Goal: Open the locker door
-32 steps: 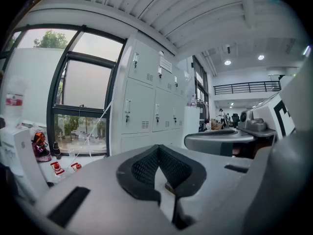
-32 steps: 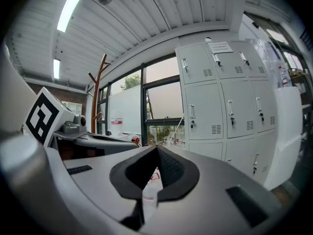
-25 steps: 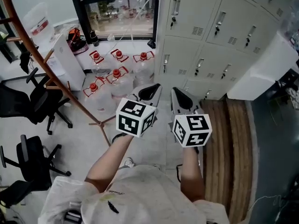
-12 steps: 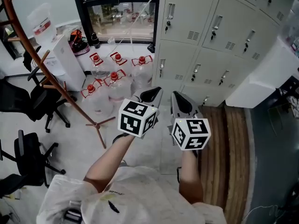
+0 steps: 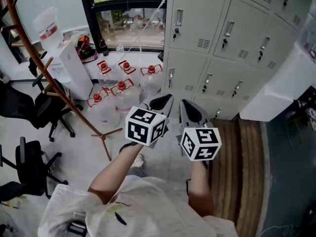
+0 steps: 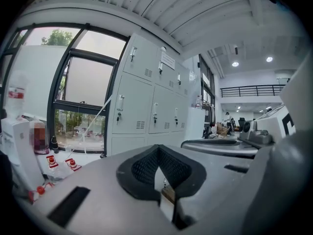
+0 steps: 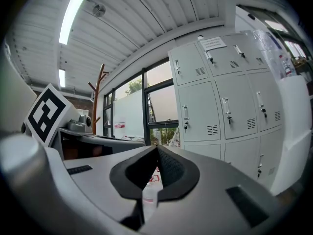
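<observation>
Lockers (image 5: pixel 224 38) drift lower in my view, doors closed.
Left gripper (image 5: pixel 165 99) and right gripper (image 5: pixel 184 105) sit pressed together, empty; red-capped jugs (image 5: pixel 123 90) look clear.

The head camera sits above the person's shoulders and looks steeply down. The left gripper (image 5: pixel 165 98) and right gripper (image 5: pixel 186 106) lie near mid-frame, the floor (image 5: pixel 89 147) is below them, and the lockers (image 5: pixel 217 38) slant across the upper right.

The left gripper view rides low behind its own jaws, so close that they fill the lower half. It faces roughly level toward the lockers and the window (image 6: pixel 80 97). The right gripper view is set the same way but tilted up more, taking in much of the ceiling (image 7: pixel 112 28).

All 3 views share the lockers and window. Each gripper view catches the other gripper at its edge. The coat stand (image 7: pixel 101 97) shows in the head and right gripper views.
</observation>
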Demonstrator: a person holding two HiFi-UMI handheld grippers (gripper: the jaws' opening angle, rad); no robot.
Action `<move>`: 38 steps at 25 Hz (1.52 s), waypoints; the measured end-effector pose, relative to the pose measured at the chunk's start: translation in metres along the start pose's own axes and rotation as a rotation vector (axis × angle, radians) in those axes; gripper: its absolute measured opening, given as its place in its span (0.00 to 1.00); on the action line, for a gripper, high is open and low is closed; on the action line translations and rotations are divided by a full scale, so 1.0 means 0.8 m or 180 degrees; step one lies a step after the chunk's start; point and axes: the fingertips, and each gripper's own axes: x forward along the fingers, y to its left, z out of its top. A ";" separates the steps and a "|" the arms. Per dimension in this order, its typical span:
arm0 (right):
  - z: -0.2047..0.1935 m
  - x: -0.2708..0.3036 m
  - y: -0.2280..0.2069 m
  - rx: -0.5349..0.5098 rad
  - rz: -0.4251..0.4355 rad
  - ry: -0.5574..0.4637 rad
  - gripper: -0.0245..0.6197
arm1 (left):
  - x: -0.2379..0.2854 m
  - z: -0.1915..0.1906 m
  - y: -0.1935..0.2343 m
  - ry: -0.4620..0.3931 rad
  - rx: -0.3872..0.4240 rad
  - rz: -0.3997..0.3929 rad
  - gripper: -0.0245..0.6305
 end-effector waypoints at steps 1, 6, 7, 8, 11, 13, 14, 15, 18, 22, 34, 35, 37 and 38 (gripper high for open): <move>-0.001 0.003 -0.001 0.0005 0.0006 0.0001 0.04 | 0.002 -0.001 0.004 0.0001 -0.0008 0.0018 0.04; -0.005 0.028 -0.011 0.0003 0.0001 0.0008 0.04 | 0.022 -0.003 0.023 -0.0017 -0.0060 0.0025 0.04; -0.004 0.035 -0.014 0.0002 -0.0008 0.0004 0.04 | 0.028 -0.002 0.029 -0.0023 -0.0072 0.0021 0.04; -0.004 0.043 -0.018 0.0000 -0.0019 0.0001 0.04 | 0.034 -0.001 0.036 -0.0029 -0.0083 0.0019 0.04; -0.001 0.072 -0.029 -0.0003 -0.0062 -0.0005 0.04 | 0.055 0.005 0.061 -0.0031 -0.0104 0.0001 0.04; 0.002 0.095 -0.037 -0.0004 -0.0095 0.0004 0.04 | 0.071 0.012 0.080 -0.0023 -0.0110 -0.0029 0.04; 0.004 0.107 -0.041 -0.0002 -0.0108 0.0009 0.04 | 0.079 0.015 0.090 -0.0021 -0.0108 -0.0041 0.04; 0.006 0.120 -0.043 0.0004 -0.0118 0.0012 0.04 | 0.087 0.019 0.102 -0.0019 -0.0108 -0.0051 0.04; 0.014 0.159 -0.052 0.0071 -0.0136 -0.0007 0.04 | 0.113 0.029 0.135 0.0013 -0.0118 -0.0102 0.04; 0.025 0.208 -0.072 0.0201 -0.0220 -0.0018 0.04 | 0.150 0.045 0.173 0.0057 -0.0104 -0.0209 0.04; 0.053 0.337 -0.121 0.0698 -0.0338 -0.0133 0.04 | 0.241 0.083 0.270 0.0095 -0.0113 -0.0469 0.04; 0.054 0.345 -0.126 0.0751 -0.0350 -0.0145 0.04 | 0.248 0.084 0.275 0.0098 -0.0100 -0.0494 0.04; 0.058 0.360 -0.137 0.0849 -0.0395 -0.0184 0.04 | 0.262 0.088 0.284 0.0097 -0.0082 -0.0547 0.04; 0.060 0.367 -0.142 0.0908 -0.0411 -0.0210 0.04 | 0.269 0.090 0.290 0.0094 -0.0081 -0.0572 0.04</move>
